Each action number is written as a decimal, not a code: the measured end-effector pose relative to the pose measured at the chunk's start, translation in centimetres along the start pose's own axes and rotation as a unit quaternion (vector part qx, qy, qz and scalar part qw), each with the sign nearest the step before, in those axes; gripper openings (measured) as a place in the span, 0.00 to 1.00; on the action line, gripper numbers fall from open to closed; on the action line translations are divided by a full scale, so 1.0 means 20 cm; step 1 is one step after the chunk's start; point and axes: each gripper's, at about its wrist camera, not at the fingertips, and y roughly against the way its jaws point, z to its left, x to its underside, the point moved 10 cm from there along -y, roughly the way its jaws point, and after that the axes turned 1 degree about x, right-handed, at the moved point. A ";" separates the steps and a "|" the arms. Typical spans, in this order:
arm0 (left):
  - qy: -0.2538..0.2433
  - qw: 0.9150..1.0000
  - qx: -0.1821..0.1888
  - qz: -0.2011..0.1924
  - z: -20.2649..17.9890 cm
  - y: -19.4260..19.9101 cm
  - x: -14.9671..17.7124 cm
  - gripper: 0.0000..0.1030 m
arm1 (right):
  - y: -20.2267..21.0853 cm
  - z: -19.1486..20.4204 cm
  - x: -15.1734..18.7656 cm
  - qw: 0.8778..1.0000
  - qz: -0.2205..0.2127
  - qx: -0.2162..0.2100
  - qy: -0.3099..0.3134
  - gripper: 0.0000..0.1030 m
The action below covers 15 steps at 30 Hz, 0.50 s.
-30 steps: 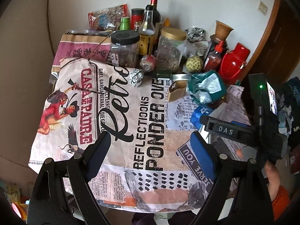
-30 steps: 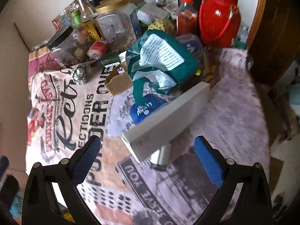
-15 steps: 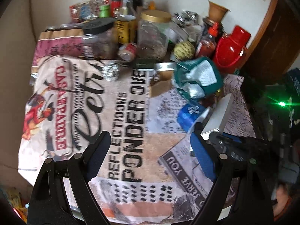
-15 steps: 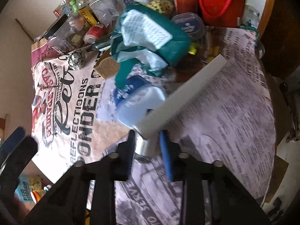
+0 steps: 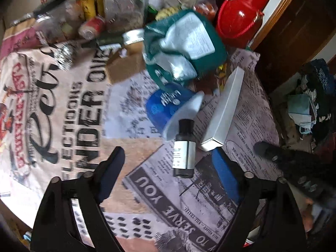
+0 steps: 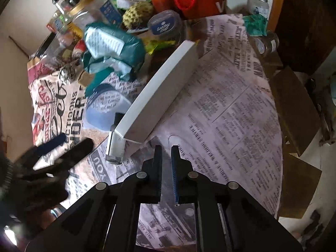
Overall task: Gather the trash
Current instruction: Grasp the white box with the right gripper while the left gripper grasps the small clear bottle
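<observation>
Across the lower half of the left wrist view, the left gripper (image 5: 168,166) has its jaws spread wide and grips nothing. Between the two fingers, a small dark bottle (image 5: 183,150) with a pale label lies on the printed tablecloth (image 5: 63,105), nearer the blue-padded finger on the frame's right. Just right of the bottle lies a long white box (image 5: 225,113), its near end beside that finger's tip. Above the bottle sits a blue tub (image 5: 168,105) with a pale lid tilted off it. A crumpled teal packet (image 5: 184,48) rests above the tub, a brown card piece (image 5: 124,67) to its left, and a foil ball (image 5: 64,57) at upper left. A red jug (image 5: 241,19) stands at upper right among blurred jars and bottles. The right gripper (image 5: 294,168) enters dark at the right edge. Beyond the table, clutter lies on the floor by a dark wooden door.

At lower centre of the right wrist view, the right gripper (image 6: 167,153) has its jaws almost pressed together, a narrow gap between them and nothing pinched. Its tips sit just below the near end of the white box (image 6: 161,92). The small dark bottle (image 6: 115,140) lies left of the tips, against the box end. The left gripper (image 6: 63,147) shows blurred at left. Glass jars (image 6: 266,44) stand at the table's upper-right edge; cardboard lies on the floor at right.
</observation>
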 end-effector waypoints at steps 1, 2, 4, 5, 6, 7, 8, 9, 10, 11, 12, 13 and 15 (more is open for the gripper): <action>-0.001 1.000 0.004 0.008 -0.01 -0.03 0.01 0.73 | 0.01 -0.02 -0.01 1.000 -0.004 0.004 0.000 0.10; -0.001 1.000 0.010 0.022 -0.02 -0.07 0.03 0.66 | 0.02 -0.03 -0.03 1.000 -0.007 0.009 0.002 0.16; 0.005 0.999 0.021 0.041 -0.03 -0.13 0.05 0.57 | 0.03 -0.04 -0.05 1.000 -0.011 0.015 0.003 0.32; 0.008 0.999 0.025 0.047 -0.03 -0.15 0.05 0.53 | 0.04 -0.04 -0.06 1.000 -0.017 0.010 0.003 0.38; 0.010 0.998 0.027 0.051 -0.03 -0.17 0.06 0.51 | 0.06 -0.04 -0.08 1.000 -0.023 0.006 0.002 0.40; 0.011 0.998 0.028 0.055 -0.03 -0.19 0.06 0.49 | 0.07 -0.04 -0.09 1.000 -0.029 0.005 0.001 0.41; 0.011 0.998 0.027 0.057 -0.03 -0.20 0.06 0.48 | 0.07 -0.04 -0.11 0.999 -0.032 0.004 0.000 0.44; 0.011 0.998 0.026 0.060 -0.04 -0.22 0.07 0.47 | 0.06 -0.03 -0.13 0.999 -0.032 0.002 -0.001 0.47; 0.007 0.998 0.023 0.053 -0.04 -0.22 0.06 0.47 | 0.06 -0.03 -0.14 0.999 -0.032 -0.004 -0.004 0.48; 0.003 0.999 0.023 0.049 -0.06 -0.22 0.05 0.47 | 0.04 -0.02 -0.15 0.999 -0.030 -0.011 -0.008 0.48; 0.001 0.998 0.023 0.051 -0.07 -0.23 0.05 0.46 | 0.02 -0.02 -0.16 0.999 -0.027 -0.015 -0.011 0.48; -0.002 0.999 0.018 0.041 -0.07 -0.24 0.04 0.40 | 0.01 -0.01 -0.17 0.999 -0.023 -0.019 -0.014 0.48; -0.007 1.000 0.008 0.028 -0.08 -0.25 0.02 0.27 | -0.02 0.01 -0.18 0.999 -0.021 -0.025 -0.020 0.48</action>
